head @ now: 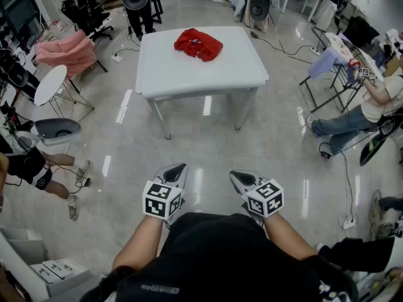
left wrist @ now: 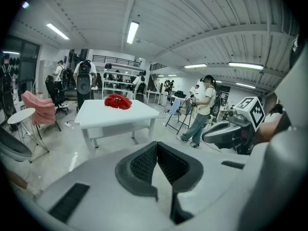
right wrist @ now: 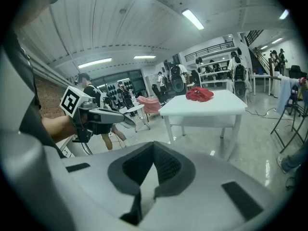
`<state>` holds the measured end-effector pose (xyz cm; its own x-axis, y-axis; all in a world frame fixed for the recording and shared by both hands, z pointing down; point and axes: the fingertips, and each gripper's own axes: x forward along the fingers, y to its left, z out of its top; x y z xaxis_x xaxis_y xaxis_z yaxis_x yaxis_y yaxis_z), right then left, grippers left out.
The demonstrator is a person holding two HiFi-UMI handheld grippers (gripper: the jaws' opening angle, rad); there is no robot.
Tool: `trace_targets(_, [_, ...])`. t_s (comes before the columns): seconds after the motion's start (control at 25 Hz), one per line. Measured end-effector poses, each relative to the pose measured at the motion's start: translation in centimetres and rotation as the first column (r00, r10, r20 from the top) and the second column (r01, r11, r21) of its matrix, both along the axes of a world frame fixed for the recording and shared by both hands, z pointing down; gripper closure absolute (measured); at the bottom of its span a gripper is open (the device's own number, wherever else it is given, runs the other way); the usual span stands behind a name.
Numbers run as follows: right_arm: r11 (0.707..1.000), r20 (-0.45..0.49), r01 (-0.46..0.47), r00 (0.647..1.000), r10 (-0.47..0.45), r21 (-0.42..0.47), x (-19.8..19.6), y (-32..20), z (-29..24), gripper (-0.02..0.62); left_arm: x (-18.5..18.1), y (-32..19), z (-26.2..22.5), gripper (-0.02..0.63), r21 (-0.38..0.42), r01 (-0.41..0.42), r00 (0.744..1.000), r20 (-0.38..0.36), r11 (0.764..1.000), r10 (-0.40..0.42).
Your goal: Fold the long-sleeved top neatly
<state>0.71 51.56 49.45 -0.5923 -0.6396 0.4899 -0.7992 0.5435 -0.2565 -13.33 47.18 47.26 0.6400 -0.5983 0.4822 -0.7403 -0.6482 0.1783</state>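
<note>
A crumpled red long-sleeved top (head: pixel 198 44) lies on the far part of a white table (head: pixel 189 74), well ahead of me. It also shows as a red heap (left wrist: pixel 118 101) in the left gripper view and as the top (right wrist: pixel 200 94) in the right gripper view. My left gripper (head: pixel 175 170) and right gripper (head: pixel 238 178) hang close to my body over the floor, far short of the table. Both are shut with nothing between the jaws.
A pink cloth (head: pixel 66 50) drapes a chair at the left beside a round white side table (head: pixel 51 83). People sit at the left (head: pixel 38 168) and right (head: pixel 371 106). A rack with clothes (head: pixel 337 58) stands at the right. Cables (head: pixel 343 168) cross the glossy floor.
</note>
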Motion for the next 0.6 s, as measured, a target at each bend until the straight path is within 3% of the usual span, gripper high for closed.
trace_targets(0.6, [0.999, -0.014, 0.022, 1.000, -0.021, 0.023, -1.4, -0.2, -1.1, 0.592, -0.9, -0.1, -0.9, 0.601, 0.015, 0.001, 1.000, 0.000, 1.000, -0.001])
